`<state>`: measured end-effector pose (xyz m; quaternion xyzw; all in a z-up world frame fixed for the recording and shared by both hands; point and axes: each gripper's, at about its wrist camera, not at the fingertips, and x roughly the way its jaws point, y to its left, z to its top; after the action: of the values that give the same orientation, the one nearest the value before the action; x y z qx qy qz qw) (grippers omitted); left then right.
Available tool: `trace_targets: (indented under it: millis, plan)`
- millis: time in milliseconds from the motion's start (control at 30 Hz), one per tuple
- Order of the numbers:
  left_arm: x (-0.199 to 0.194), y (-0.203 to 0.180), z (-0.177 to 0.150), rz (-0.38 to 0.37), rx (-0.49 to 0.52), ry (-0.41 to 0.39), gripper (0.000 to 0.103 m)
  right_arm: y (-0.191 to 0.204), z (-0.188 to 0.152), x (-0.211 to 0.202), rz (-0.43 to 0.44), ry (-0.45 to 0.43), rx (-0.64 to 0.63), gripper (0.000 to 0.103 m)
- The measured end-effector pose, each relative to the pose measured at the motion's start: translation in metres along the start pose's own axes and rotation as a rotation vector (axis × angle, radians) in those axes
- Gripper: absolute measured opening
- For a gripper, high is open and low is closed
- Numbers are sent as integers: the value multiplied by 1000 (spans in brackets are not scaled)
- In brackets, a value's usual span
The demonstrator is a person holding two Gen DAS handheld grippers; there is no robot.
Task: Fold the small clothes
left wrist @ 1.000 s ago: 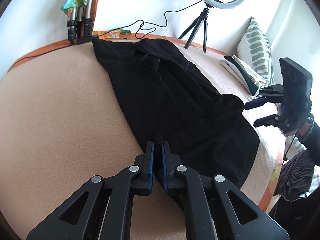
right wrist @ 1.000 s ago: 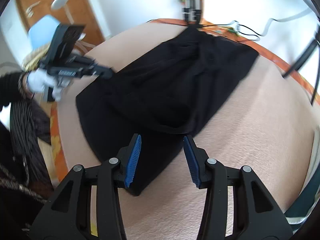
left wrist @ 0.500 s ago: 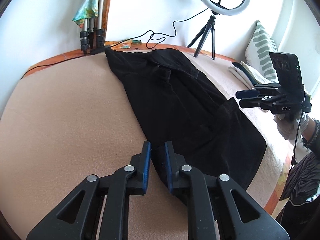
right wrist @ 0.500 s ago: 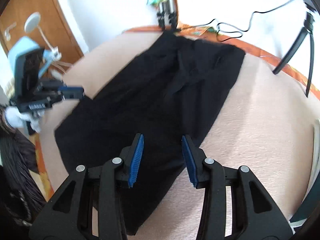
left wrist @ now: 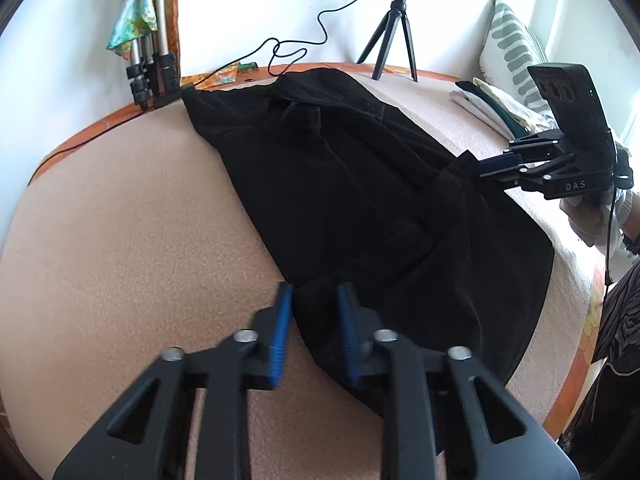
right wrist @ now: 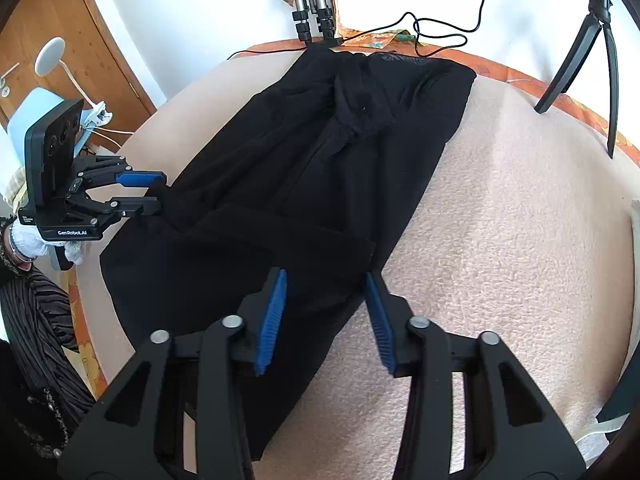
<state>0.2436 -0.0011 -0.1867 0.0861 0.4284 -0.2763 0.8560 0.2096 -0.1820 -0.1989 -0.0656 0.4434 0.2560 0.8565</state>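
I keep both tools on black garment (left wrist: 360,184): left tool (left wrist: 314,316) and right tool (right wrist: 326,304) part-open, closing, fabric between, ungripped; pinch hem edges evenly.

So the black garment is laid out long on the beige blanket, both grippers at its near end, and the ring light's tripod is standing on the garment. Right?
Not quite. The tripod stands beyond the black garment, on the beige blanket near the far edge, clear of the fabric; the left wrist view shows it. The left gripper and right gripper are at its near end.
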Motion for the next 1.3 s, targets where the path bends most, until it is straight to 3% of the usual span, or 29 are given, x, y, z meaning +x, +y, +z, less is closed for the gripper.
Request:
trace_targets:
  millis: [67,200,333,567,667,767,900,1067,1100,1200,1300]
  plan:
    - [-1,-4,0,19,28,-14,6,3,-1,1,-29,7,-11,16]
    - [-7,-11,4,46,83,-50,3,4,0,-1,-13,-5,2,7]
    - [-7,-10,10,71,93,-81,3,5,-1,-9,-57,-15,3,6]
    - [8,-5,13,112,92,-63,3,0,-1,-7,-89,-3,18,6]
    - [8,-2,11,130,72,-55,7,-9,1,-7,-61,-2,57,7]
    - [0,4,12,152,46,-81,9,-14,3,-12,-93,-17,70,14]
    - [-8,15,20,114,-15,-114,11,-25,7,-20,-132,-42,111,19]
    - [-20,21,33,89,-55,-172,36,-35,22,-37,-117,-95,157,19]
    - [-22,24,38,77,-67,-180,36,-36,25,-42,-129,-112,160,21]
    - [-23,38,49,34,-128,-201,36,-43,36,-54,-145,-165,193,47]
    - [-22,53,63,10,-170,-203,37,-50,46,-63,-135,-224,216,50]
